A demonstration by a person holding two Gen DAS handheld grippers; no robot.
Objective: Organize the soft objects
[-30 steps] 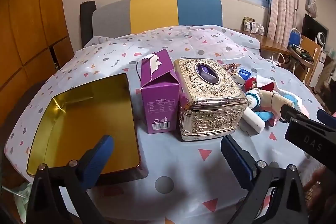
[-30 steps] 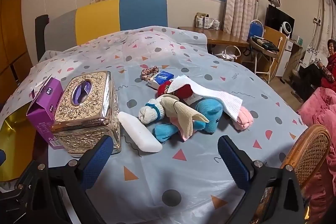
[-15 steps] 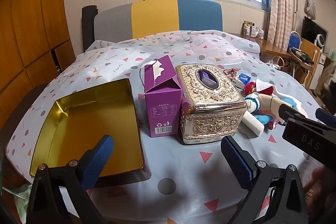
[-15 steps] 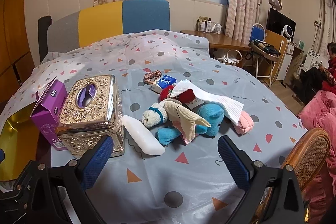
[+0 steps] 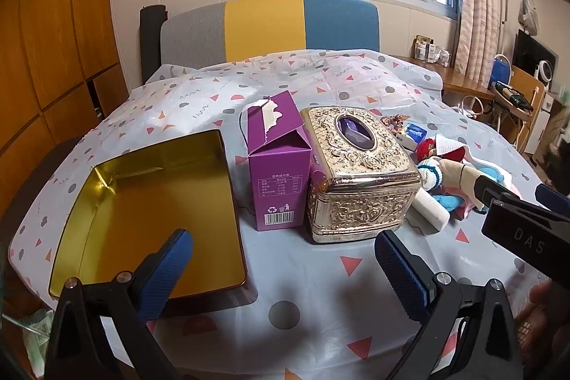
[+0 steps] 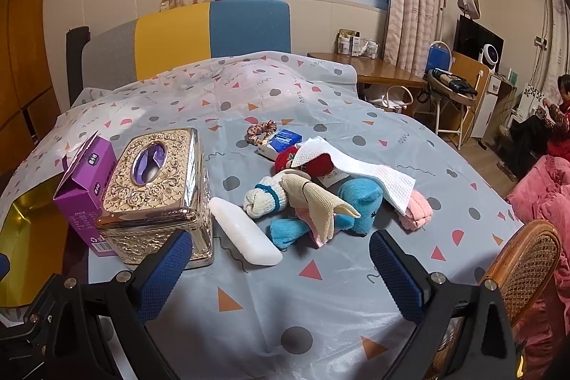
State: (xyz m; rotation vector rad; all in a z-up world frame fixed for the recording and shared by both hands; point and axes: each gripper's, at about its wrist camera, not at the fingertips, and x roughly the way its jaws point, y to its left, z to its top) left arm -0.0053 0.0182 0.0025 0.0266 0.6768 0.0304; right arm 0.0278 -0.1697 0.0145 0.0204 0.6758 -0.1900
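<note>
Both hand-held grippers hover above the near edge of the tabletop (image 6: 249,301), which is covered by a grey cloth printed with triangles and dots. Left hand-held gripper (image 5: 283,267): blue-padded fingers spread wide apart, nothing between them, aimed at the gap between the gold tin tray (image 5: 149,212) and the ornate gold tissue box (image 5: 356,173). Right hand-held gripper (image 6: 279,267): fingers likewise wide apart and empty, pointed toward the pile of soft objects; its black body also shows at the right edge of the left wrist view. The tin tray lies open, interior bare, at the left side of the tabletop. Just right of it stands a purple carton (image 5: 278,173) with a torn-open top, upright and pressed against the left side of the tissue box. A white oblong case (image 6: 244,230) lies just beside the tissue box on its right, angled toward the near edge. The soft objects sit in a cluster right of the case: a blue plush toy (image 6: 356,205) lying on its side, a cream knitted sock (image 6: 320,198) draped over it, a rolled white sock with a teal band (image 6: 265,198) touching it on the left, a red knitted item (image 6: 317,162) behind, a white waffle-weave cloth (image 6: 374,173) spread across the top of the pile, and a pink rolled fabric (image 6: 416,209) at the right end. Behind the pile lie a blue tissue packet (image 6: 285,141) and a floral scrunchie (image 6: 262,130), touching each other. A wicker chair back (image 6: 523,259) stands at the near right of the tabletop.
</note>
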